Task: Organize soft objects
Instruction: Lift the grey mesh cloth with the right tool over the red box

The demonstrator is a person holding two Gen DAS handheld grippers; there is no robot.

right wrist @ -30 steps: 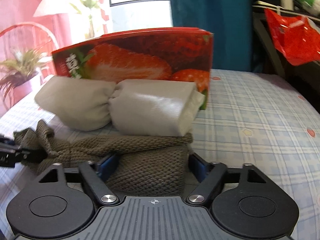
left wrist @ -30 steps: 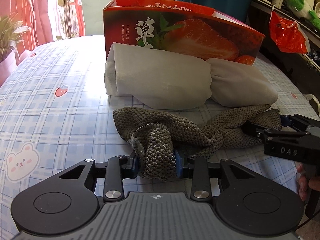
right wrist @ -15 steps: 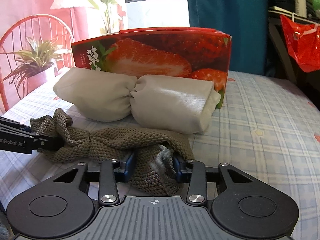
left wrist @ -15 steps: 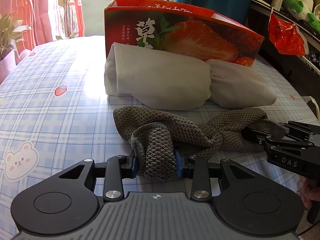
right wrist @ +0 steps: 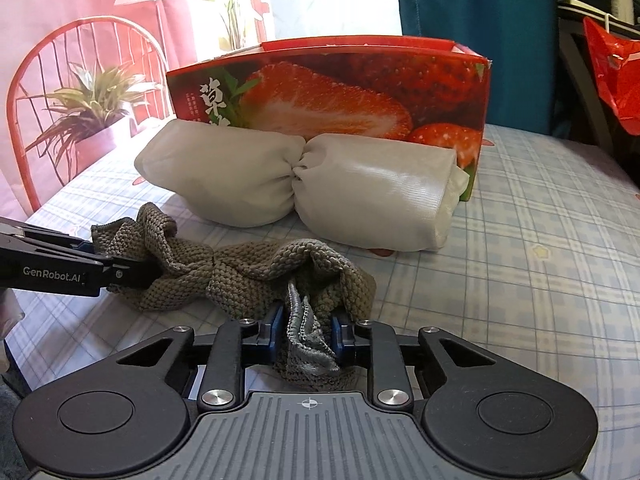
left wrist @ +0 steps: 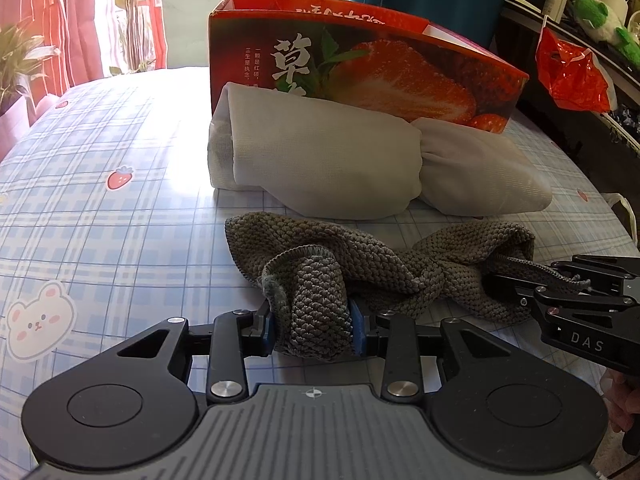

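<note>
On the checked tablecloth (left wrist: pixel 120 240) a red strawberry box (left wrist: pixel 360 68) stands with a rolled pale cloth (left wrist: pixel 320 160) against its front, and the grey knitted cloth (left wrist: pixel 380 264) lies crumpled just in front of that roll. The left gripper (left wrist: pixel 312 326) is clenched on one bunched end, while the right gripper (right wrist: pixel 308 330) has just been closing and now pinches the other end. The right's bite looks thin, so the loose knit could slip out when lifted, or drag against the pale roll.
</note>
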